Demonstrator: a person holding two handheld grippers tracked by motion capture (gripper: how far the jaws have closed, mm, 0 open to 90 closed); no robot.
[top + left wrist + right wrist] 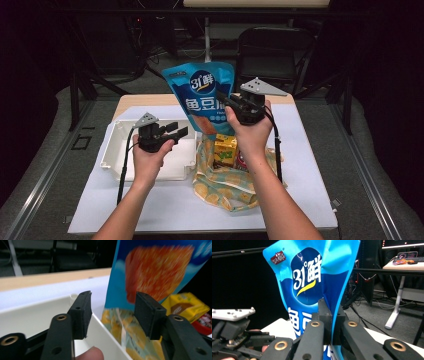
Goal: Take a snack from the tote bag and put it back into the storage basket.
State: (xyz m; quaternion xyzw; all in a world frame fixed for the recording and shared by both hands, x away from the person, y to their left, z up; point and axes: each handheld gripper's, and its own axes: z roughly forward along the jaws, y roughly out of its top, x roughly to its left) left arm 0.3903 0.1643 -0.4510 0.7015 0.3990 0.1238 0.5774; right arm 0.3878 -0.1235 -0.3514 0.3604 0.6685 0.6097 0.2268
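The right gripper (223, 101) holds a blue snack pouch (202, 95) upright above the bench (310, 150); in the right gripper view its jaws are clenched on the pouch's right-hand edge (312, 282), the foil pinched flat between the two pads, with most of the pouch rising above the jaws and a little of it hanging below them; white lettering and a dark blue roundel face the camera there.

The left gripper (177, 131) hangs with its jaws released; in the left gripper view the two black pads (81, 312) stand apart with nothing pressed between them, and the lower part of the pouch (155, 272), with its orange picture, shows blurred beyond and above the right-hand pad, apart from it.

Under the left jaws lies a white tray (117, 145); its rim (30, 307) runs below and behind the left-hand pad. Beyond the right-hand pad of the left gripper, and below the right gripper's jaws, a yellow-patterned cloth bag (220, 187) sits open on the bench; a yellow box (226, 150) stands in it, with a red packet (203, 323) just beside the box on the far side from the left jaws. A fingertip (91, 355) shows at the bottom between the left jaws.
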